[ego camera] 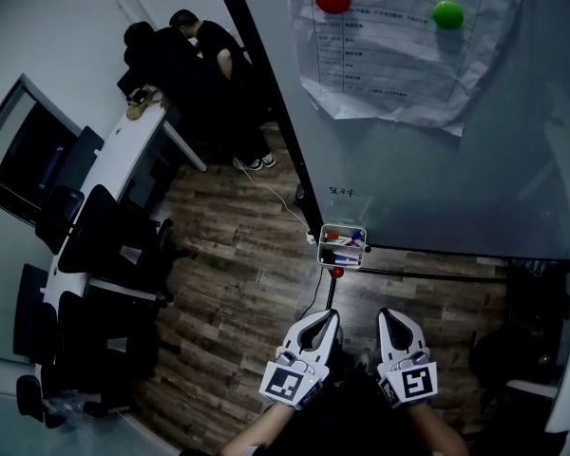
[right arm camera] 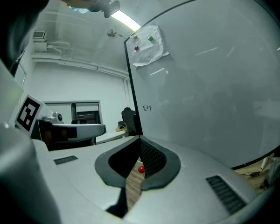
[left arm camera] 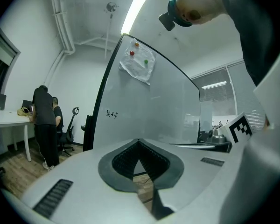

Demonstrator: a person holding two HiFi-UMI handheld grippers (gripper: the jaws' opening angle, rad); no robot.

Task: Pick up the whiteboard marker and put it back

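Whiteboard (ego camera: 437, 179) carries white tray (ego camera: 322, 243) at lower edge; markers (ego camera: 340, 252) inside tray.

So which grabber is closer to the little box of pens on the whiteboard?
Left, by a little. The left gripper sits straight below the marker box; the right gripper sits below it too, but off to the right side.

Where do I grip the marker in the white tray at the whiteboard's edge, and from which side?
Take the marker mid-barrel, coming down through the white tray's open top; its walls close off the sides. It appears to lie flat among other pens, so set the jaws across its width. The right gripper is shut: open it first.
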